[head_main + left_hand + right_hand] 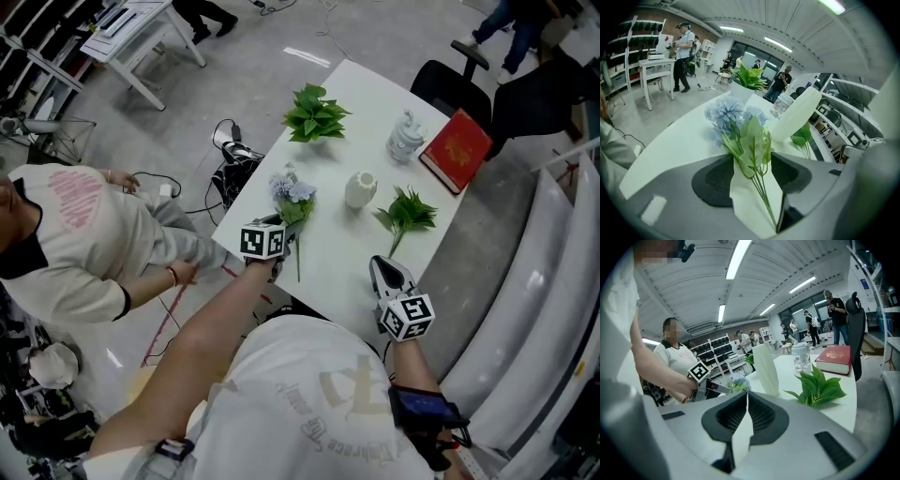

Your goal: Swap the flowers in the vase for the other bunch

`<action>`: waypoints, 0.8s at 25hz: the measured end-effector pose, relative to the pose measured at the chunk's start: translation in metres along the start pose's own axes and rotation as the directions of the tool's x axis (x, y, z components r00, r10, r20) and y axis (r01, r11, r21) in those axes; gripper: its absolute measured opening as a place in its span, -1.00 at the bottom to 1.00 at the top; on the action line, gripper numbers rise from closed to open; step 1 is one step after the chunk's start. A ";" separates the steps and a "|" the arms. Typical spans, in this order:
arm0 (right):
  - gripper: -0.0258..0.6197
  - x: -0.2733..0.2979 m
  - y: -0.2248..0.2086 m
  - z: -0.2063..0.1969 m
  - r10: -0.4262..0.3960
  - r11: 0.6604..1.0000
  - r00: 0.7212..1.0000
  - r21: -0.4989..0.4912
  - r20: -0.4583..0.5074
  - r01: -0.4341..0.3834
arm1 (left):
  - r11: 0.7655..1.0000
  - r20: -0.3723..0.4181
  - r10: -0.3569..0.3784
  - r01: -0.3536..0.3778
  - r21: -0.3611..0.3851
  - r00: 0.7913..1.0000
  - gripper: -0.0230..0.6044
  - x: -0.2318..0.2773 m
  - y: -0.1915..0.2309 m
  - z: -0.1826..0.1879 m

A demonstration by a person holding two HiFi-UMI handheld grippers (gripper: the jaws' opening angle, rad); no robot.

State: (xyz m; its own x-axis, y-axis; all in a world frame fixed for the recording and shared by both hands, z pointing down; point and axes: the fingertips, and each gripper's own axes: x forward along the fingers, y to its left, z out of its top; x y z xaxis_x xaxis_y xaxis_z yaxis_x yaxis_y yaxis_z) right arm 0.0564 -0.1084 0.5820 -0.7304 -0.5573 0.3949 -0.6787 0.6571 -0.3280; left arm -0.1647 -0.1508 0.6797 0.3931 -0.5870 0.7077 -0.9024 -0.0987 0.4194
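Note:
A bunch of blue flowers (294, 194) (729, 115) lies on the white table (370, 94), left of the empty white vase (360, 189) (797, 115) (766, 369). My left gripper (284, 240) (752, 161) is open, its jaws standing either side of the thin green stems without pressing them. A bunch of green leaves (408, 214) (804, 136) (818, 387) lies flat to the right of the vase. My right gripper (384, 272) (746, 397) is shut and holds nothing, near the table's front edge, below the green bunch.
A potted green plant (314, 114) stands at the table's far left corner. A glass jar (406, 138) and a red book (457, 148) sit at the far right. A black chair (450, 84) is behind the table. A seated person (66, 234) is on the left.

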 end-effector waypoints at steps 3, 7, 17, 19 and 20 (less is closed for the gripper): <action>-0.89 -0.003 0.001 0.000 0.002 1.000 1.000 -0.003 0.002 -0.002 | 1.000 0.013 0.013 -0.014 0.002 1.000 -0.12 -0.006 -0.001 0.000; -0.89 -0.006 0.003 0.001 0.009 1.000 1.000 -0.012 0.007 -0.009 | 0.999 0.041 0.047 -0.047 0.005 0.998 -0.12 -0.016 0.002 -0.001; -0.89 -0.019 0.009 0.001 0.021 0.999 1.000 -0.032 0.020 -0.020 | 0.996 0.122 0.087 -0.087 -0.007 0.989 -0.15 -0.046 0.001 -0.005; -0.89 -0.020 0.011 0.001 0.023 0.999 0.999 -0.037 0.023 -0.022 | 0.996 0.146 0.088 -0.089 -0.002 0.985 -0.21 -0.052 -0.001 -0.004; -0.89 -0.021 0.011 0.001 0.023 0.999 0.999 -0.039 0.025 -0.022 | 0.996 0.158 0.088 -0.089 -0.001 0.983 -0.24 -0.056 -0.002 -0.004</action>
State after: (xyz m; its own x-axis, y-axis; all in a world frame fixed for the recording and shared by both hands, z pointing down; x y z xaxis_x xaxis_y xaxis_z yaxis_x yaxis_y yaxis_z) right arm 0.0643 -0.0900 0.5694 -0.7473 -0.5548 0.3657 -0.6591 0.6884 -0.3027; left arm -0.1838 -0.1148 0.6415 0.2794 -0.7133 0.6427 -0.9335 -0.0451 0.3557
